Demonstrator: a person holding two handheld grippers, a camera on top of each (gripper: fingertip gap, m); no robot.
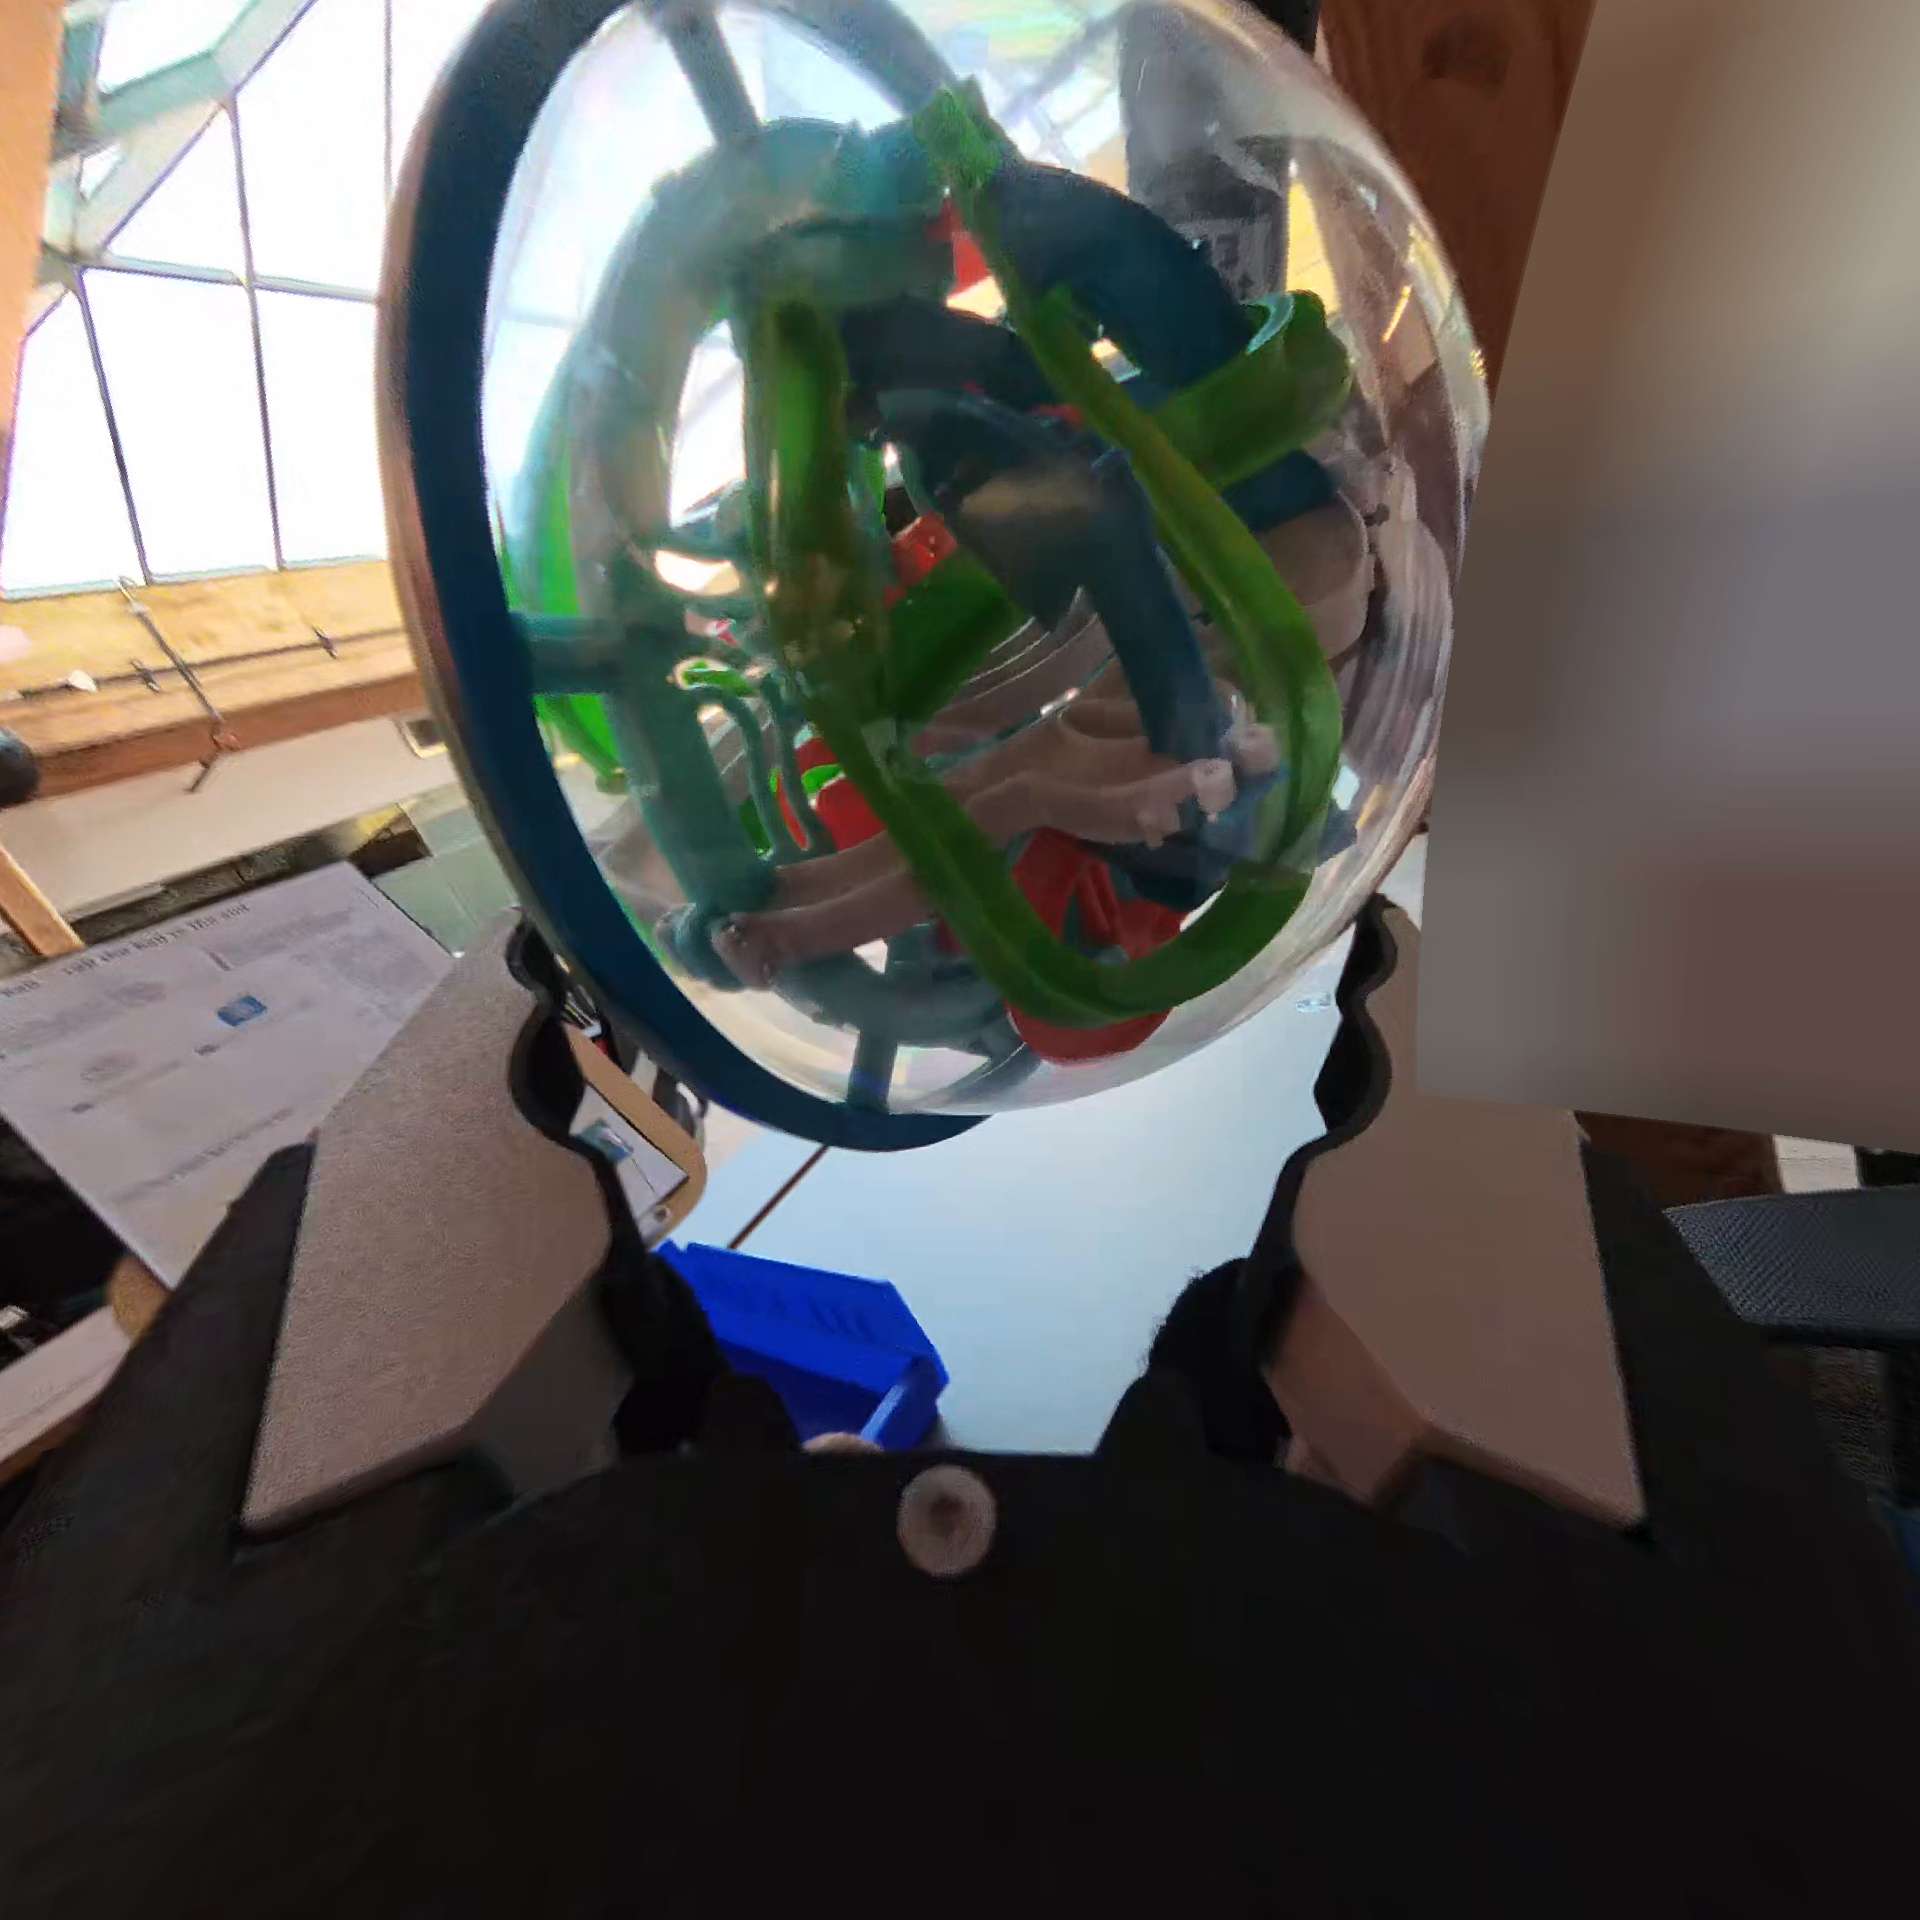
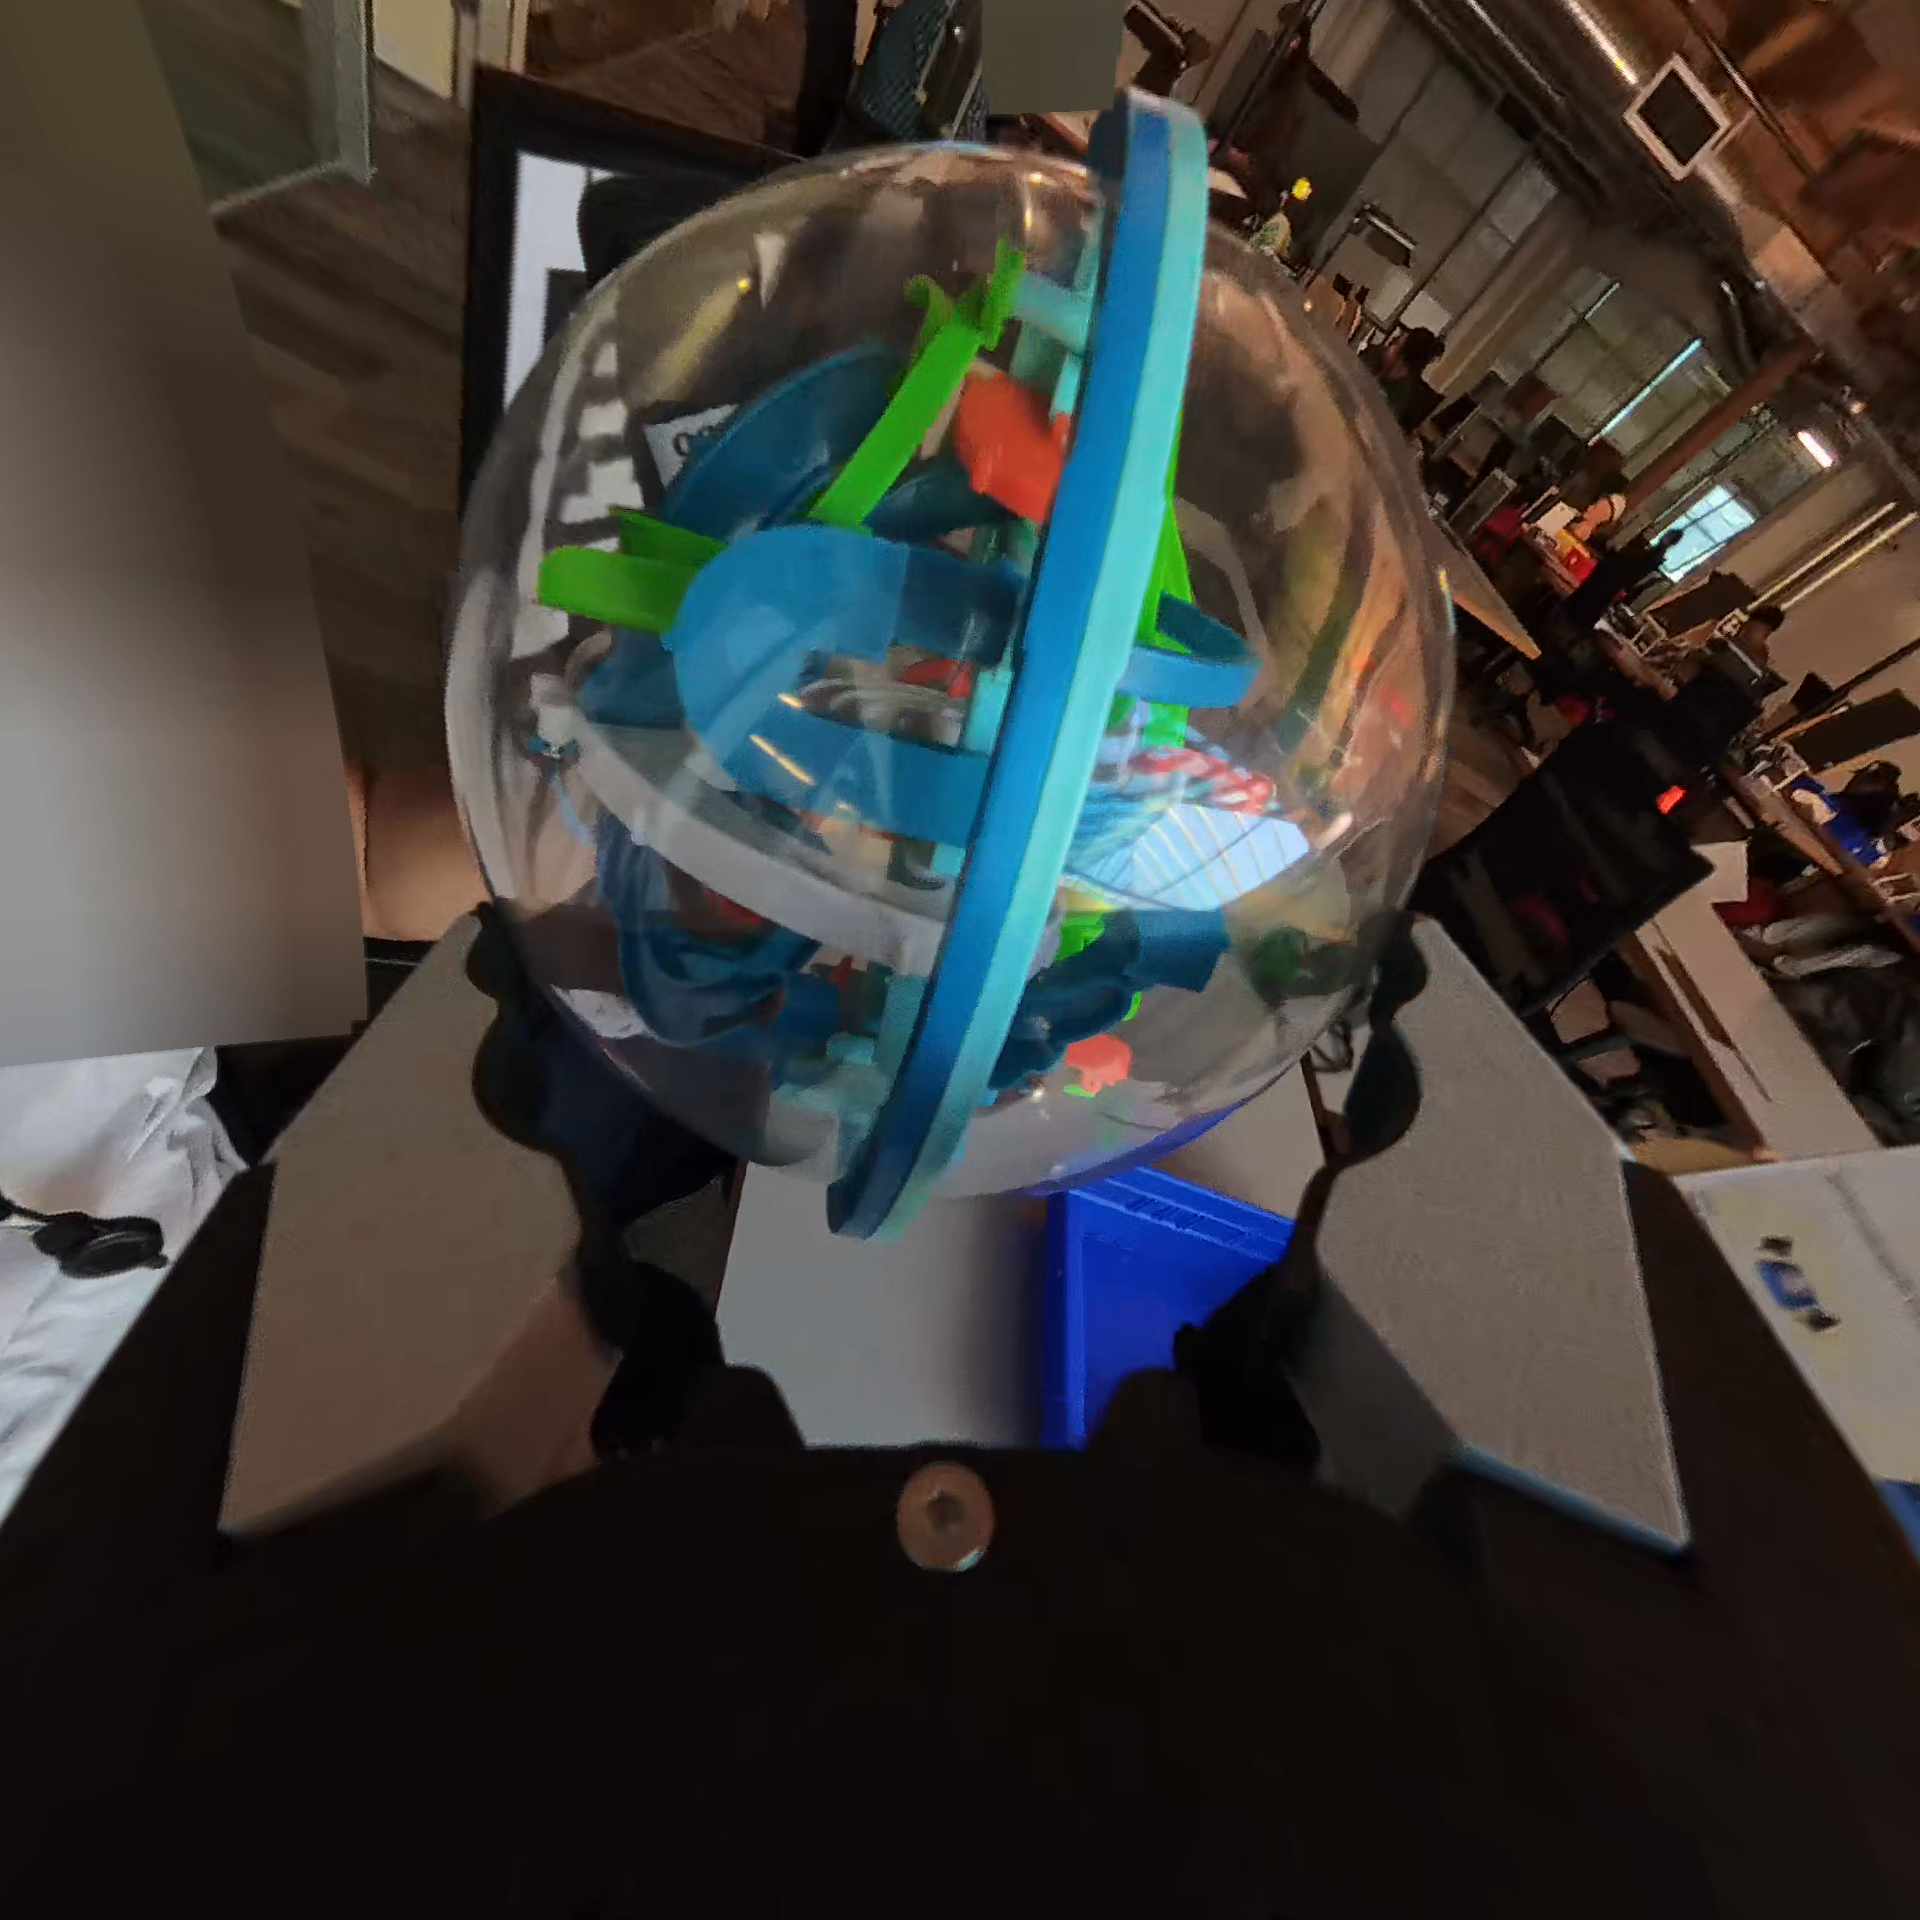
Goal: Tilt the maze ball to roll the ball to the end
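Note:
The maze ball (image 1: 935,582) is a clear sphere with a blue ring around its middle and green, blue, red and white tracks inside. It is held up in the air above the table. My left gripper (image 1: 945,966) is shut on it from below: one fingertip (image 1: 535,977) touches the blue ring side and the other touches the clear shell. My right gripper (image 2: 940,987) is shut on the same maze ball (image 2: 935,665) from the opposite side, with its fingertips (image 2: 494,987) against the lower shell. The ring stands tilted, close to upright. I cannot make out the small ball inside.
A blue bin (image 1: 810,1340) stands on the white table (image 1: 1039,1247) below the sphere; it also shows in the right wrist view (image 2: 1153,1278). Printed sheets (image 1: 208,1049) lie at the left. A dark chair (image 1: 1808,1268) is at the right. Desks and people are in the far background (image 2: 1662,623).

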